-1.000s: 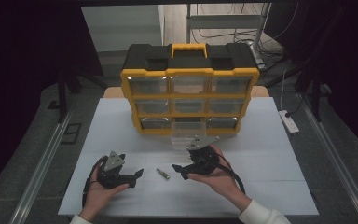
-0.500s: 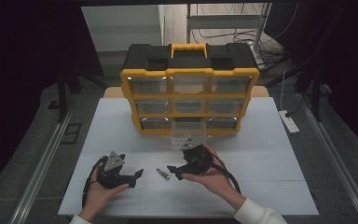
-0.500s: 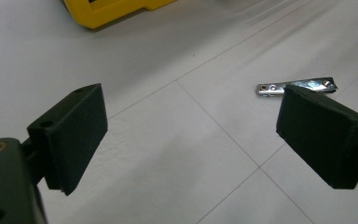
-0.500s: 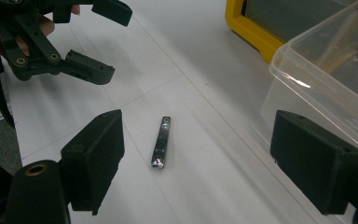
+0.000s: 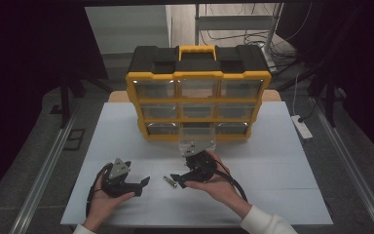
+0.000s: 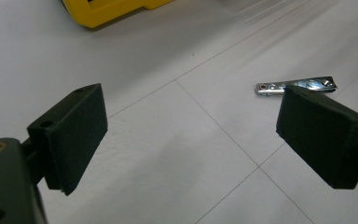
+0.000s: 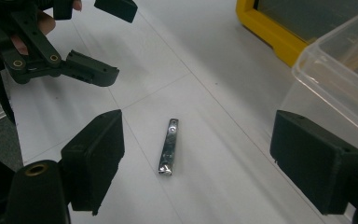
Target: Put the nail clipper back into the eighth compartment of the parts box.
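A small metal nail clipper (image 7: pixel 168 146) lies flat on the white table (image 5: pixel 282 165), in the bare stretch between the two grippers and in front of the yellow organiser (image 5: pixel 197 92). The right gripper (image 7: pixel 196 158) hangs just over it with its jaws spread wide — the clipper sits in the gap between them, touched by neither. In the high view that gripper (image 5: pixel 177 179) points leftward at the clipper (image 5: pixel 169 181), with its tips almost at it. The left gripper (image 6: pixel 191 140) is also released, jaws wide apart and holding nothing; the clipper (image 6: pixel 296 85) shows beyond its right jaw, apart from it. A clear plastic drawer (image 7: pixel 340 70) stands pulled out of the organiser's bottom row — just beside the right gripper, at the edge of its view.
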A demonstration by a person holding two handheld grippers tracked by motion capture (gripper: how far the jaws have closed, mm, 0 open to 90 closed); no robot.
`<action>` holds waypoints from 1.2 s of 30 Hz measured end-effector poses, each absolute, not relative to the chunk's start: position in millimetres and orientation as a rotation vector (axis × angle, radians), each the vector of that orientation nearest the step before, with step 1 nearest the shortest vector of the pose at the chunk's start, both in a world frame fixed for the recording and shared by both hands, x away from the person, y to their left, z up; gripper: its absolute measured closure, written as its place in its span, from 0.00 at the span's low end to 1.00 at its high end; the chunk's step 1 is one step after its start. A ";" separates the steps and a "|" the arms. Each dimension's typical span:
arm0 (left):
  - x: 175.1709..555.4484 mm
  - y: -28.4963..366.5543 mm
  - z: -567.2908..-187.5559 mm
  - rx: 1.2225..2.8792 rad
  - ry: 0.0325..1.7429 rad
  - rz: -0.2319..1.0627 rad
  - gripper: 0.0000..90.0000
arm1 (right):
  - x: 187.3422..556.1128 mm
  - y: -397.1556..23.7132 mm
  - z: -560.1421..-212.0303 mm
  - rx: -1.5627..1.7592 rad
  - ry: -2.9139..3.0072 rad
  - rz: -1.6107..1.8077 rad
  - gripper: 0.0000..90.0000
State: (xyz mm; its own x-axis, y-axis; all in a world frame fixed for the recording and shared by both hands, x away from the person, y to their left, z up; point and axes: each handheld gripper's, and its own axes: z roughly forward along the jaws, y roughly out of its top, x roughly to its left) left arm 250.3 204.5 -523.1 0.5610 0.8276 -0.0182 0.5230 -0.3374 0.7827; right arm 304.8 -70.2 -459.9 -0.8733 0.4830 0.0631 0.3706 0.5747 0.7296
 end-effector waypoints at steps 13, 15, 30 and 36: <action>249.9 204.3 -523.2 2.024 1.076 0.496 0.10 | 309.2 -54.8 -470.7 0.727 2.712 1.134 0.20; 250.1 204.5 -523.3 2.025 1.076 0.496 0.10 | 310.6 -52.0 -473.5 0.731 2.722 1.125 0.20; 249.6 204.2 -523.4 2.027 1.075 0.496 0.10 | 315.5 -36.6 -489.4 0.725 2.793 1.000 0.22; 249.5 204.1 -523.5 2.028 1.074 0.494 0.10 | 318.9 -31.4 -496.7 0.720 2.818 0.951 0.22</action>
